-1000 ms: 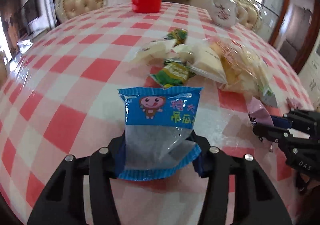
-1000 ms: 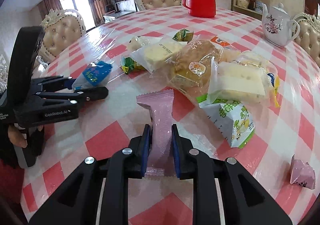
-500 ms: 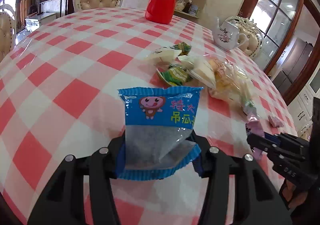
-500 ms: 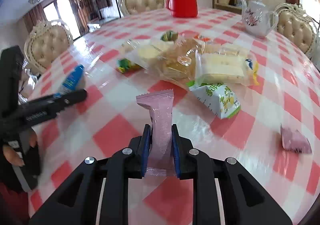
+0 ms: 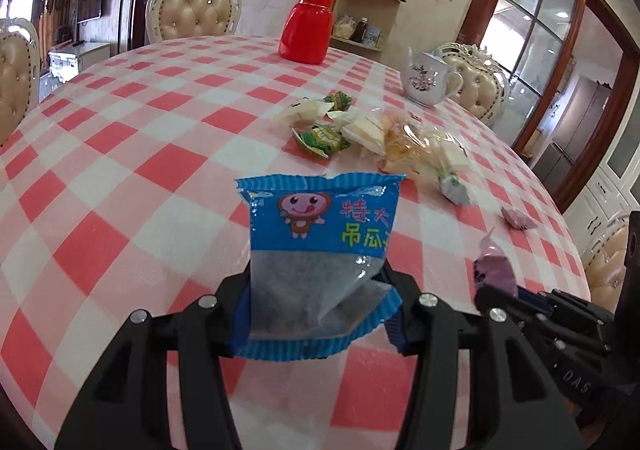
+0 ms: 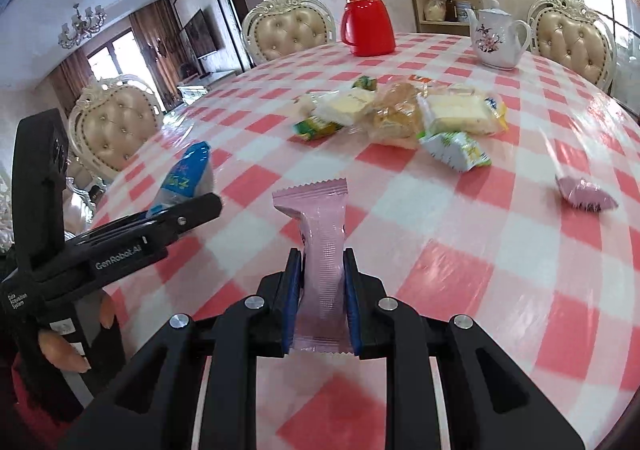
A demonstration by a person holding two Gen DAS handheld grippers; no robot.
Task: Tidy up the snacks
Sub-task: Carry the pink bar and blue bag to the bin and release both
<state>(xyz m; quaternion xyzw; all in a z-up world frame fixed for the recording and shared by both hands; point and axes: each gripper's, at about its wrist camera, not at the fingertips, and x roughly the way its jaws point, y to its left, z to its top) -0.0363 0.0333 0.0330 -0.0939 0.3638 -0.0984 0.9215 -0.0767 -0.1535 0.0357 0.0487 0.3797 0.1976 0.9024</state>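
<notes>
Left gripper (image 5: 320,314) pinches blue packet (image 5: 320,246) low, at 6 o'clock seal; right gripper (image 6: 322,306) pinches pink bar (image 6: 322,246) likewise. Both light, crinkly, slippery film; grip seams, not contents.

Snack pile (image 6: 400,113) lies before thermos (image 6: 368,19) and teapot (image 6: 498,37).
</notes>
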